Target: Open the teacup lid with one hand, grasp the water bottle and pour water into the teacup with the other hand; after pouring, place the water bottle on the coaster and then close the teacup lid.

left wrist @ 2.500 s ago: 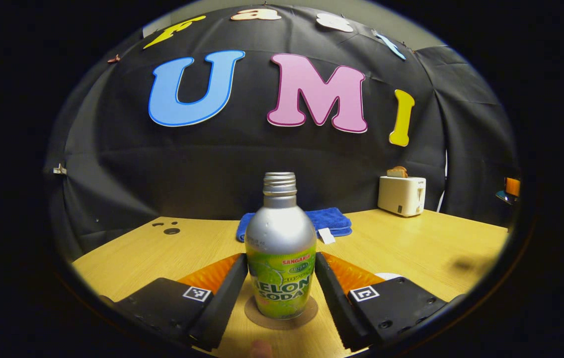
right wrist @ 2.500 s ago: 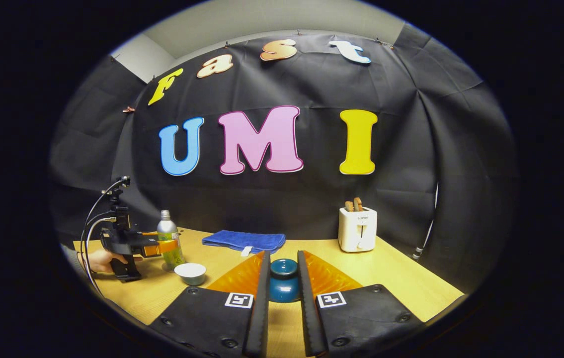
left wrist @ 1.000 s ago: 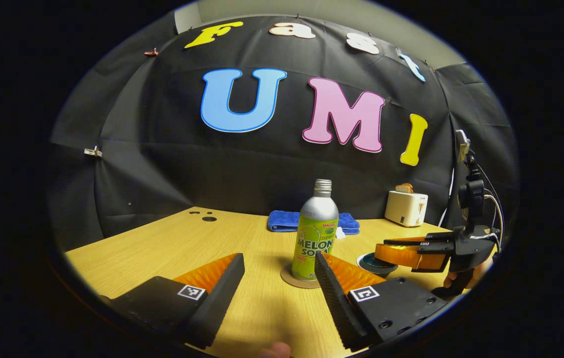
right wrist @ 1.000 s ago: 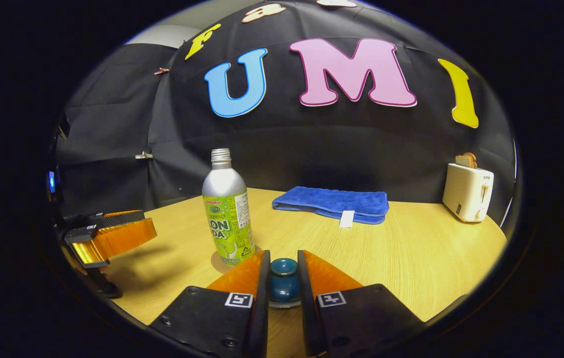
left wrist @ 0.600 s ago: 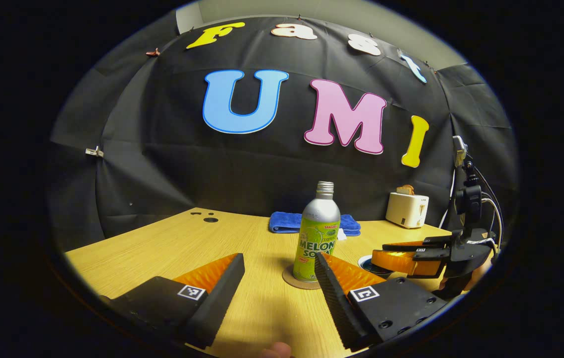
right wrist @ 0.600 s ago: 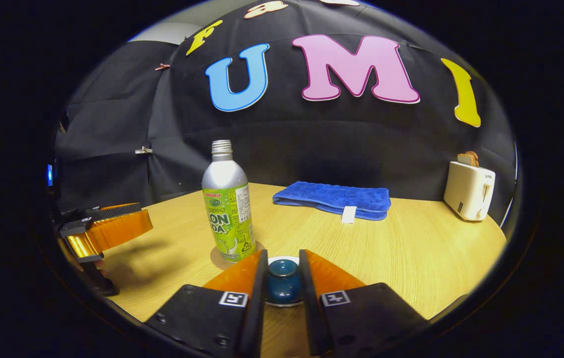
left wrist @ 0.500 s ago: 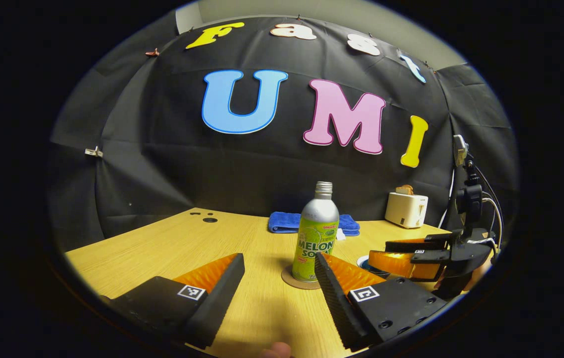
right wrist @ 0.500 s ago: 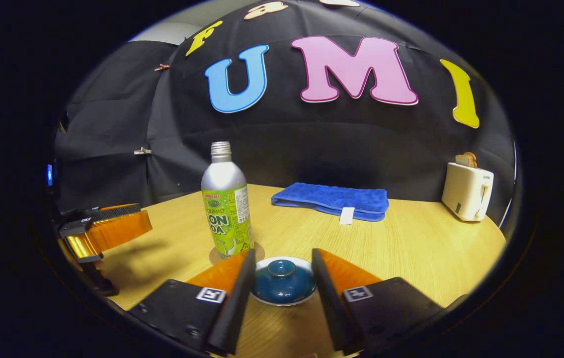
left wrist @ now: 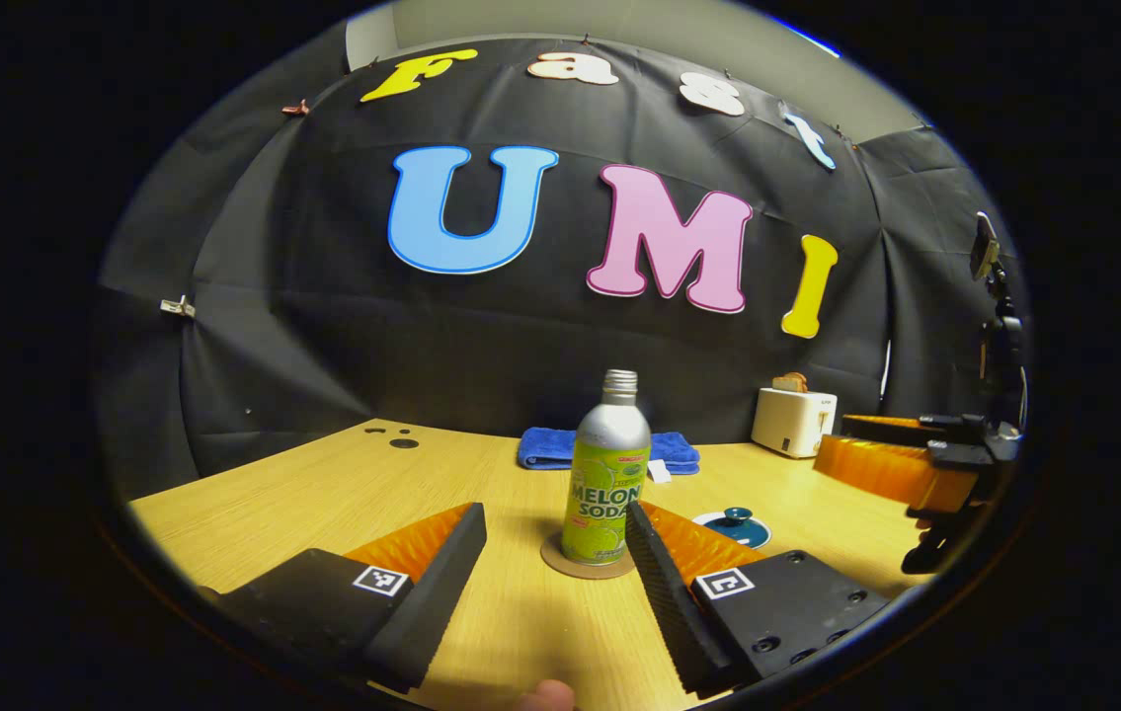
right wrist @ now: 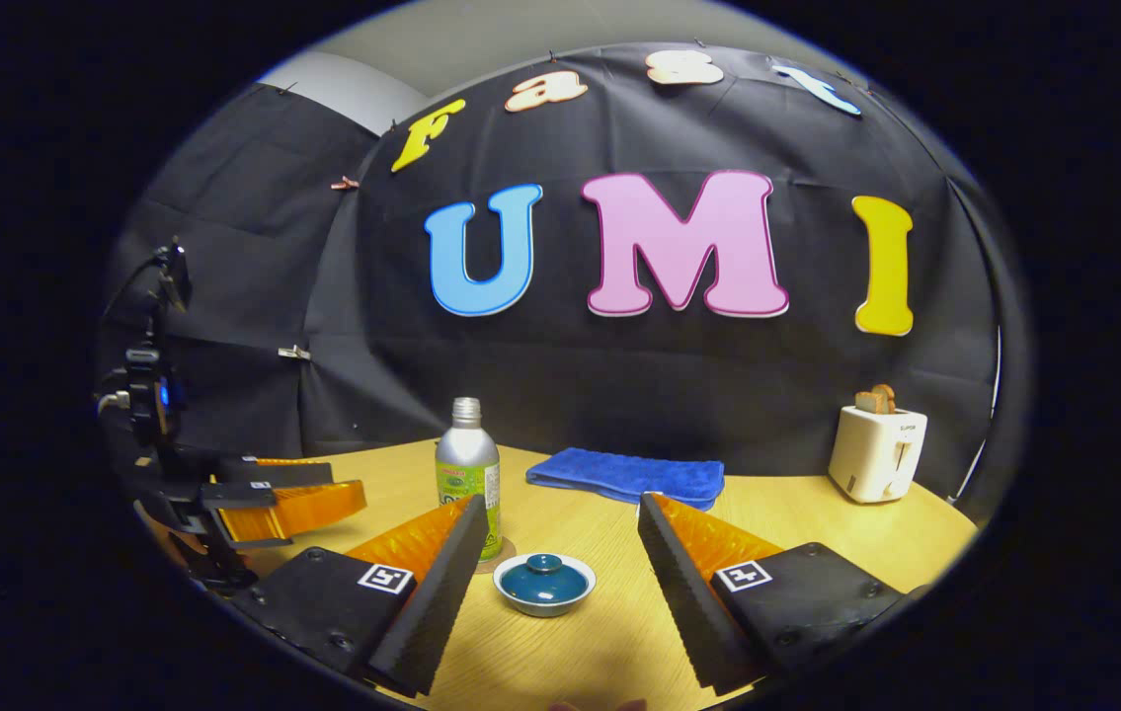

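My left gripper [left wrist: 556, 553] hangs with its fingers spread wide and nothing between them, bare table [left wrist: 323, 494] ahead of its tips. My right gripper [right wrist: 552, 548] is spread wide too, pulled back from the teacup [right wrist: 544, 585], which half a second ago sat close between its fingers. The teacup stands low on the wood with its blue lid [right wrist: 543, 576] on, knob up, open table around it toward the near edge. Just behind it to the left, the water bottle [left wrist: 605, 481] stands upright on the round coaster [left wrist: 588, 561], silver shoulders, green label, no cap on the neck. Farther back lie a folded blue towel [right wrist: 627, 475] and, at the right, a white toaster [right wrist: 876, 439] near the wall.
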A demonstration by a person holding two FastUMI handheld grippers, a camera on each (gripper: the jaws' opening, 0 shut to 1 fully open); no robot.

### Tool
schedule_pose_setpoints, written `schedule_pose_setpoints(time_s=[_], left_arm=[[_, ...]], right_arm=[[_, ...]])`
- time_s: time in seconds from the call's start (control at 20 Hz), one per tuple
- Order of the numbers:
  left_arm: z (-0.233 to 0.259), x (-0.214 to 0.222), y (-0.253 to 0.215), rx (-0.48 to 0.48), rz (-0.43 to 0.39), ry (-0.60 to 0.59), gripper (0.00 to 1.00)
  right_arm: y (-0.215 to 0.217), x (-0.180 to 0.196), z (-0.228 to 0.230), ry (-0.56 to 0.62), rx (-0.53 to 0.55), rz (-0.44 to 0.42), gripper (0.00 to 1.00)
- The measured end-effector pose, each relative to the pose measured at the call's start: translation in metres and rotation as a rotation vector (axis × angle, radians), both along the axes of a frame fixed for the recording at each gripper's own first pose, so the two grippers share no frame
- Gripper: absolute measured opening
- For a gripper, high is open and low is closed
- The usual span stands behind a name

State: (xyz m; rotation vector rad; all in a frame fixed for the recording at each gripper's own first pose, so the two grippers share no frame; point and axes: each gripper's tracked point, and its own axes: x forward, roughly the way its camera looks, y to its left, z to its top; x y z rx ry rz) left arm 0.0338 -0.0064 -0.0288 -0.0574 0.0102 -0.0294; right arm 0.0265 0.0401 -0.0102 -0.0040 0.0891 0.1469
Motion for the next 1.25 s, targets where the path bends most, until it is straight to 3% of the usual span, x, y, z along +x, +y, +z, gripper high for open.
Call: schedule_pose_setpoints(time_s=[0.15, 0.3, 0.45, 0.8, 1.25], left_arm=[[0.001, -0.001, -0.010, 0.007, -0.022, -0.006, 0.90], [0.006, 0.001, -0.003, 0.038, 0.034, -0.023, 0.92], [0.012, -0.001, -0.009, 0.016, 0.039, -0.040, 0.95], [0.002, -0.006, -0.022, 0.036, 0.008, -0.017, 0.95], [0.002, -0.010, -0.015, 0.043, 0.026, -0.017, 0.95]], right_arm=[[-0.017, -0.025, 0.009, -0.027, 0.006, -0.021, 0.98], [-0.037, -0.042, 0.003, -0.016, 0.007, -0.053, 0.98], [-0.057, -0.047, -0.007, 0.001, 0.005, -0.097, 0.98], [-0.056, -0.047, -0.019, 0.020, 0.032, -0.092, 0.98], [-0.055, -0.048, -0.010, -0.001, 0.022, -0.090, 0.98]])
